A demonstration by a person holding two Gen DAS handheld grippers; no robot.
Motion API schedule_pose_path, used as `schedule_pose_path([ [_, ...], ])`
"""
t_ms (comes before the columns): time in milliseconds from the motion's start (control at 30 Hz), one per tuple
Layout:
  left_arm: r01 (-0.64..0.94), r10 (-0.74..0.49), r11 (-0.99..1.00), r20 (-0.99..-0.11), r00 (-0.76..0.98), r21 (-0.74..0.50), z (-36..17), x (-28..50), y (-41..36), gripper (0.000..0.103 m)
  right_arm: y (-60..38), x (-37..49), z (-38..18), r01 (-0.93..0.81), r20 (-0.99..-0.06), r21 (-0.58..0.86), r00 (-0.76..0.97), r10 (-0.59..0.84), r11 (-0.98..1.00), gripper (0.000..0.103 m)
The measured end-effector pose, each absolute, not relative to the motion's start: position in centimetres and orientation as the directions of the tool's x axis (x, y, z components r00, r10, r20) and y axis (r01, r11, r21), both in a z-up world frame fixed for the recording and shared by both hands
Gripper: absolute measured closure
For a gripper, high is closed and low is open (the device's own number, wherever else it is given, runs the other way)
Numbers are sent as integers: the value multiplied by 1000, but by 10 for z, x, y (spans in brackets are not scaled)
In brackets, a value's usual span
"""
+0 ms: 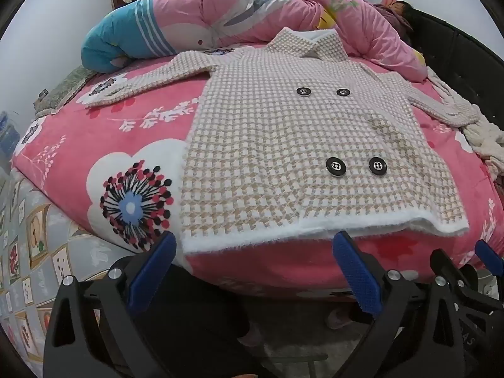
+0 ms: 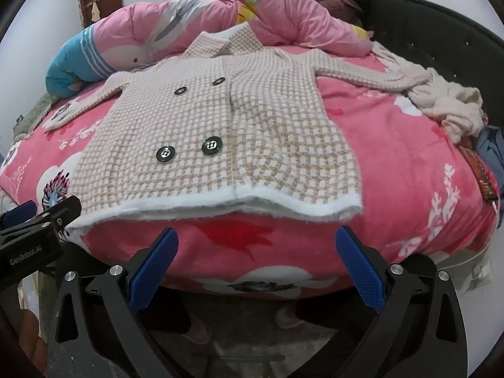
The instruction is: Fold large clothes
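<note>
A: Bedroom, bed with a pink floral blanket, rolled quilt at the far side, dark headboard on the right.

B: Task item?

A: Checked coat, flat on the bed, front up, buttoned, both sleeves spread out sideways. Collar at the far end, white fuzzy hem at the near edge, so the long axis runs straight away from both cameras.

B: Grippers?

A: Left gripper has its jaws wide, nothing between them. Right gripper the same, wide and empty. Both are angled down, just short of the hem, not touching it.

B: Which one is nearer?

A: About equal, I'd say (left sits off the hem's left half, right sits off the right half). Left sleeve and right sleeve both lie well apart from the jaws, past the body.

B: Stage?

A: Folding not begun, by the look of it. Cream knit heaped by the right sleeve end could snag.
</note>
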State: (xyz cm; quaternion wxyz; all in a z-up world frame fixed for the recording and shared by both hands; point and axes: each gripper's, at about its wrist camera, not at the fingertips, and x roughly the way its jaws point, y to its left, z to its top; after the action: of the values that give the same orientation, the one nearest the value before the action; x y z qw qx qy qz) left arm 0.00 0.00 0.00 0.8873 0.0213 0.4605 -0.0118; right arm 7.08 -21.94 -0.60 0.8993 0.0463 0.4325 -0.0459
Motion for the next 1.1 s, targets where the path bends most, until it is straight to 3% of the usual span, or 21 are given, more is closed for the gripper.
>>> schedule_pose_path([
  [1100,33,-11,999,-827,562,9,-11,5,0,5,-216,76,-7,122,-782,19,620,-61,992,7],
])
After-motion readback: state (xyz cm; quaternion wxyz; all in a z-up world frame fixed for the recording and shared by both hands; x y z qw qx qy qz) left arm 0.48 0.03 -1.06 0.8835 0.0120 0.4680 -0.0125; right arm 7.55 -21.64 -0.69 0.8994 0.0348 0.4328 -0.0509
